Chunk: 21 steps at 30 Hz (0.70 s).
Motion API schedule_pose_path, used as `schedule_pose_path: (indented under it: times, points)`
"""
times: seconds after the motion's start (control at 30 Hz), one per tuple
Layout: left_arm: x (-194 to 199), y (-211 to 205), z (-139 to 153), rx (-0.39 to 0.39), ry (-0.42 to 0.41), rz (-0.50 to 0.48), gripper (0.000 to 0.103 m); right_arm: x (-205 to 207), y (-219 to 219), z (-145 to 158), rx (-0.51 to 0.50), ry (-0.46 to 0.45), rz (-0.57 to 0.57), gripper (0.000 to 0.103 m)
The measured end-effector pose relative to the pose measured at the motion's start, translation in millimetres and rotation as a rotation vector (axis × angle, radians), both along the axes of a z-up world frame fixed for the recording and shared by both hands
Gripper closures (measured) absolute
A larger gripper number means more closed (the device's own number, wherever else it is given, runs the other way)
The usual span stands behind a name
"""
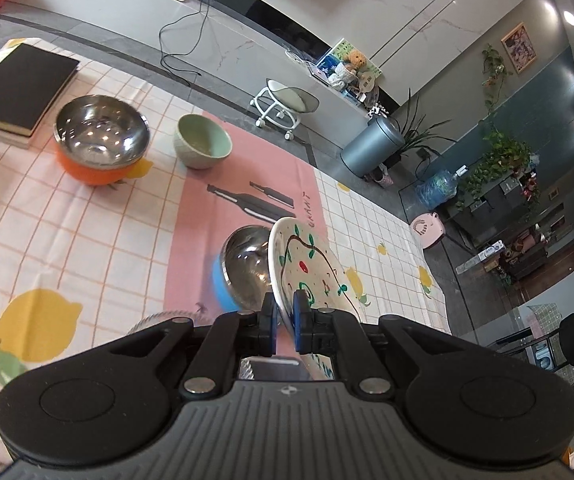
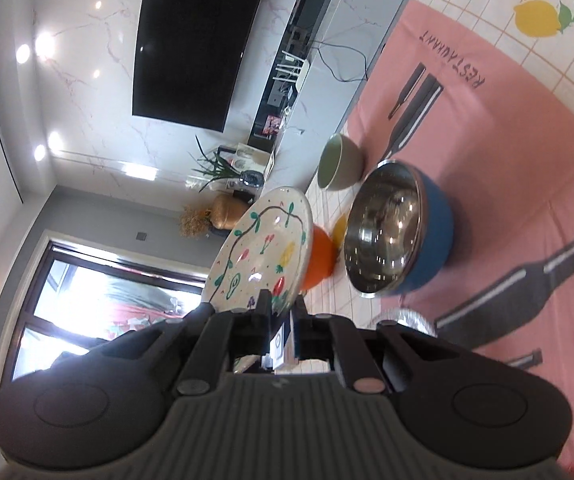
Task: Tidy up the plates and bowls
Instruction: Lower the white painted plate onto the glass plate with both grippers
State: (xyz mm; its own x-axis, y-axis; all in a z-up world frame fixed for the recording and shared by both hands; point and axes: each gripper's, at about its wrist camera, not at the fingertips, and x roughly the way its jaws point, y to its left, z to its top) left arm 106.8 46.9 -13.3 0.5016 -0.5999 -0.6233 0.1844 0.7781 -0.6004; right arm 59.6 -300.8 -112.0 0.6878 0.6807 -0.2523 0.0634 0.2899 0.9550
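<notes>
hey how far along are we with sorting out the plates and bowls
Nothing looks stacked or grouped yet. In hand: the left gripper is shut on one painted plate, and the right gripper is shut on another painted plate, both lifted off the table. Left to do: the orange bowl, green bowl and blue bowl stand apart on the tablecloth.

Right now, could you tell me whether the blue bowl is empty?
Empty, as far as visible: the blue bowl shows only its shiny steel lining in the right wrist view, with nothing inside.
</notes>
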Motion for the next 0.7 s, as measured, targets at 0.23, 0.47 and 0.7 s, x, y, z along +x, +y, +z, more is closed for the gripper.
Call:
schedule_pose_path:
  times: [0.23,0.47,0.7]
  points:
    - [-46,37,-37,-0.041,0.054,0.128,0.095,-32,36,-19,-0.022,0.05,0.085,0.096]
    - [-53,39,-73,-0.042,0.101,0.213,0.095,-39,48,-48,-0.043,0.143,0.114,0.096]
    - [-36,39,-105,-0.049,0.186,0.251,0.094,-19,49,-67,-0.093,0.204,0.119,0.096]
